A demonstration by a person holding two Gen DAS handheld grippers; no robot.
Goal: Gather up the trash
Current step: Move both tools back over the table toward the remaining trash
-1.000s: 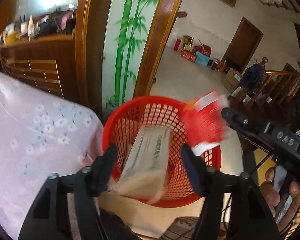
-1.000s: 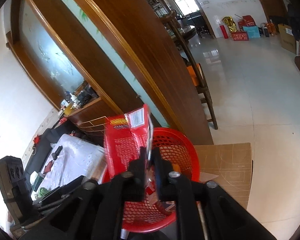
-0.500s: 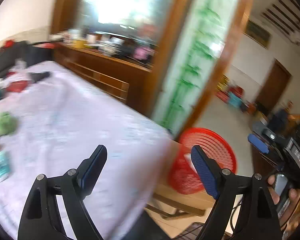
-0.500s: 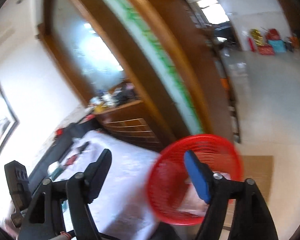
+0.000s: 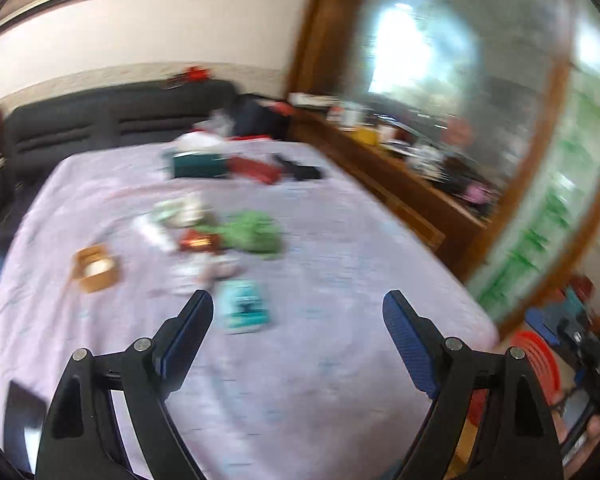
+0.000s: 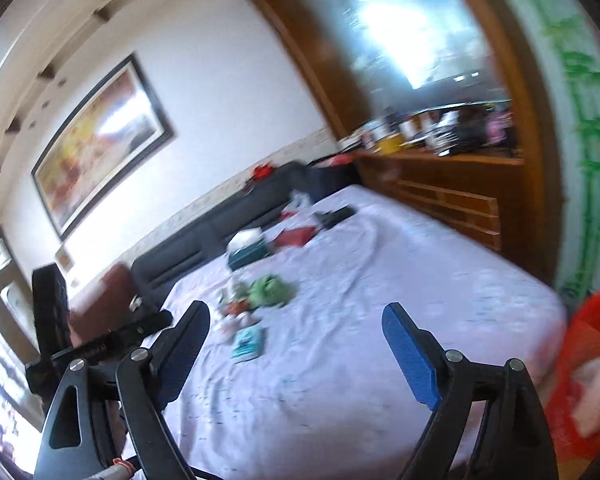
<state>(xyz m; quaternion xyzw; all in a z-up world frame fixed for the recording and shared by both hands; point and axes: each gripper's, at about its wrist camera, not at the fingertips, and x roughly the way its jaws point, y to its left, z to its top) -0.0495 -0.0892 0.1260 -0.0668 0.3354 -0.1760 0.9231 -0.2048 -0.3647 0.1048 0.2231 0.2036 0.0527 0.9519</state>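
Note:
Both views are motion-blurred. Trash lies scattered on a lilac bedsheet point(image 5: 340, 240): a teal packet point(image 5: 244, 306), a crumpled green wrapper point(image 5: 256, 234), a small brown box point(image 5: 96, 268), a red item point(image 5: 198, 240), and a teal tissue box point(image 5: 198, 164) further back. My left gripper point(image 5: 298, 338) is open and empty above the near part of the bed. My right gripper point(image 6: 296, 342) is open and empty too; it sees the teal packet point(image 6: 248, 342) and green wrapper point(image 6: 270, 290). The red basket point(image 6: 588, 364) holding trash stands at the bed's right corner and also shows in the left wrist view point(image 5: 536, 360).
A dark headboard point(image 5: 112, 120) runs behind the bed. A wooden cabinet point(image 5: 400, 184) with clutter on top stands along the right side. A wood-framed glass panel with bamboo print point(image 6: 588, 120) rises at the right. A dark object point(image 5: 24, 412) lies at the bed's near left.
Both grippers let their trash go into the red basket, opened, and swung left from the basket to face the bed. The basket has shifted to the right edge of both views.

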